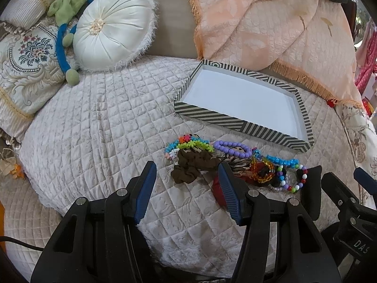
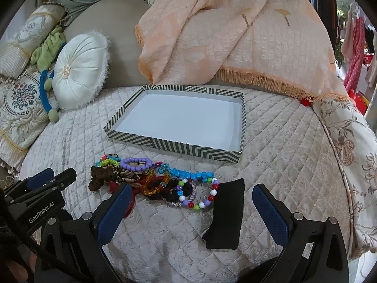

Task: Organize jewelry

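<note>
Right wrist – "GenRobot.AI" on left tongs

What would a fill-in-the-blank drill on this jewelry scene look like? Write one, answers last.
1. The striped tray holds ____ pieces of jewelry.
2. The purple bead bracelet lies on the quilt, between the tray and the ____ scrunchie.
3. The black cloth lies between the jaws of the ____ gripper.

Answers: no; brown; right

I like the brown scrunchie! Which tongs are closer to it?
Left. The left tongs sit open right at the brown scrunchie, just in front of them. The right tongs are open farther along the pile, near the black cloth.
</note>
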`<state>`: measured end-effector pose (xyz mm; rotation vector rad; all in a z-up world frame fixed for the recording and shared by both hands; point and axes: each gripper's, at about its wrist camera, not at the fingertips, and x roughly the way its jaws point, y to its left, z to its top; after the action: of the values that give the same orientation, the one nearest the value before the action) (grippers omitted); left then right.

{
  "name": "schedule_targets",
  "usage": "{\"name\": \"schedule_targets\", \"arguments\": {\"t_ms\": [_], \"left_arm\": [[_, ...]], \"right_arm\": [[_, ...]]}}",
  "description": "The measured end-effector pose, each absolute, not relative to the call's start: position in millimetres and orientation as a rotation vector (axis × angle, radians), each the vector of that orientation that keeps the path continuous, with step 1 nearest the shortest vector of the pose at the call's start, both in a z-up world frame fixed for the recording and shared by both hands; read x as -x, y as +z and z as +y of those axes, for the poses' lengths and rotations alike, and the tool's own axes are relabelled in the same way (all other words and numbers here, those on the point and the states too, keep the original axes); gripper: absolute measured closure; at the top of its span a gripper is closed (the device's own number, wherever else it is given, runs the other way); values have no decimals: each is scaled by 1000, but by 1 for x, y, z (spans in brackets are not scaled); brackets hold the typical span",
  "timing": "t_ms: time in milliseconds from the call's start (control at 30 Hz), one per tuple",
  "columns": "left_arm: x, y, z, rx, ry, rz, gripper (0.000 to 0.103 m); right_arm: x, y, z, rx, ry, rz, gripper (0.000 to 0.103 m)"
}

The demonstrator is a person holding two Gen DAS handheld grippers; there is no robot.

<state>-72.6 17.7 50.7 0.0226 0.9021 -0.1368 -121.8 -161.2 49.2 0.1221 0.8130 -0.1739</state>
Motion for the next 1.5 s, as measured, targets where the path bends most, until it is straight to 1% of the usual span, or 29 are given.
{"name": "schedule_targets", "arguments": {"t_ms": [533,1500], "left_arm": [[76,56,17,-17,-140,904,48],[74,46,14,-30,-137,935,48]], "right_arm": [[123,50,-161,-140,-152,818,1],[122,42,-162,-155,-144,849,1]]}}
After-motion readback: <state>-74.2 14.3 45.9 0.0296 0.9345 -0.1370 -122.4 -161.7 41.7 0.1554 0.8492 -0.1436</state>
